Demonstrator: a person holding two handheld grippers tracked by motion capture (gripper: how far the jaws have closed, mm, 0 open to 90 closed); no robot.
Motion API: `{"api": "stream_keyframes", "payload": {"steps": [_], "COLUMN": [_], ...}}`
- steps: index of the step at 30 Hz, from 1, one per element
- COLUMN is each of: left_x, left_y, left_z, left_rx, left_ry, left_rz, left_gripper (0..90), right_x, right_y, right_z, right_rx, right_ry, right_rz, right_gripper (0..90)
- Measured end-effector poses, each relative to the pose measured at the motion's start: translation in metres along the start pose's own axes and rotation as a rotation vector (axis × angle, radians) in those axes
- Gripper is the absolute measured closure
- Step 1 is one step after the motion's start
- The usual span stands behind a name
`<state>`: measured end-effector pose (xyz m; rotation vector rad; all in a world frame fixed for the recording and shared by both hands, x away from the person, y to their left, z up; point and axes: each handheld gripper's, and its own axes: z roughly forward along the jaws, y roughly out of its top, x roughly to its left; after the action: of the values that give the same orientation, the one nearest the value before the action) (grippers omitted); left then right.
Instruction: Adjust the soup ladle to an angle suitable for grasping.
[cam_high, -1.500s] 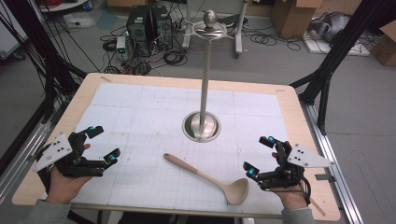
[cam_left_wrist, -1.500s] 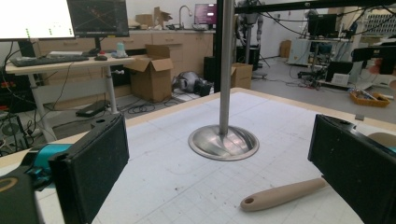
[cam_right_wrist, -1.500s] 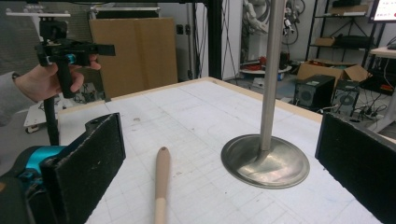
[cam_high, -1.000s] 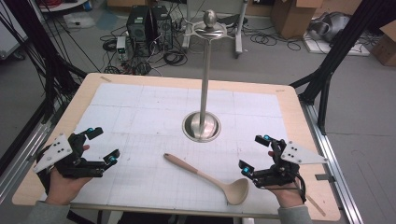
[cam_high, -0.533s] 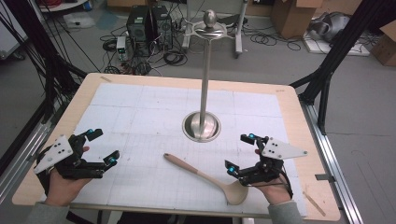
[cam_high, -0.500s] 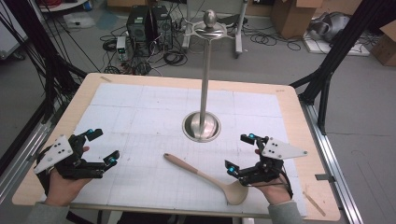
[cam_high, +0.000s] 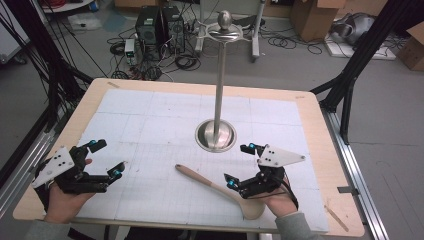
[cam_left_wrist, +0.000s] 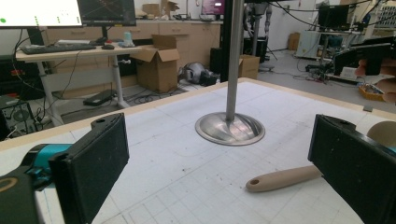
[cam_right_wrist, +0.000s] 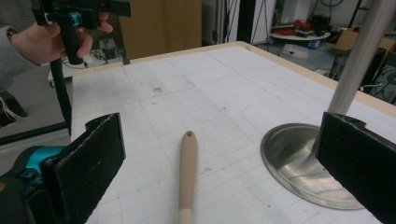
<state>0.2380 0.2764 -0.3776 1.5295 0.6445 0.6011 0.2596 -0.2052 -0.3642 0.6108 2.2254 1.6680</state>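
The right hand-held gripper (cam_high: 241, 165) hovers at the near right of the bench, jaws spread wide and empty. In the right gripper view, its two black padded jaws frame the handle of the long pale wooden spoon (cam_right_wrist: 187, 172), which lies flat between them without touching either pad. In the high view, the spoon lies diagonally on the white gridded mat (cam_high: 150, 125), handle end pointing toward the centre of the bench, bowl near the front edge, just beside the right hand (cam_high: 281, 202).

The left hand-held gripper (cam_high: 106, 159) is held at the near left of the bench, well apart from the spoon, jaws likewise spread and empty.

Beyond the spoon stands the tall polished metal stand with a round dished base (cam_high: 215, 135). Its upright pole rises from the base centre.

The mat covers the light wooden bench (cam_high: 320, 150).
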Motion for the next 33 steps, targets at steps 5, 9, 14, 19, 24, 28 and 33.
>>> {"api": "stream_keyframes", "payload": {"steps": [5, 9, 14, 19, 24, 28, 33], "left_x": [0.000, 0.000, 0.001, 0.001, 0.002, 0.002, 0.002], "left_y": [0.000, -0.001, -0.001, -0.001, -0.001, -0.001, -0.001], "left_z": [0.000, 0.000, 0.000, 0.000, 0.000, -0.001, 0.000], "left_rx": [0.002, 0.003, 0.006, 0.009, 0.011, 0.011, 0.012], "left_ry": [0.001, 0.002, 0.004, 0.005, 0.005, 0.005, 0.006], "left_rz": [-0.001, -0.005, -0.004, -0.005, -0.005, -0.005, -0.006], "left_gripper": [5.6, 5.6, 5.6, 5.6, 5.6, 5.6, 5.6], "right_x": [0.003, 0.008, 0.010, 0.011, 0.013, 0.012, 0.012], "right_y": [0.001, 0.002, 0.000, -0.004, -0.012, -0.015, -0.019], "right_z": [0.009, 0.021, 0.031, 0.039, 0.051, 0.054, 0.058], "right_rx": [0.022, 0.068, 0.116, 0.183, 0.303, 0.365, 0.433], "right_ry": [0.008, 0.005, 0.006, 0.008, -0.002, -0.002, -0.003], "right_rz": [-0.005, -0.011, -0.004, -0.013, -0.015, -0.017, -0.029], "right_gripper": [0.2, 0.2, 0.2, 0.2, 0.2, 0.2, 0.2]}}
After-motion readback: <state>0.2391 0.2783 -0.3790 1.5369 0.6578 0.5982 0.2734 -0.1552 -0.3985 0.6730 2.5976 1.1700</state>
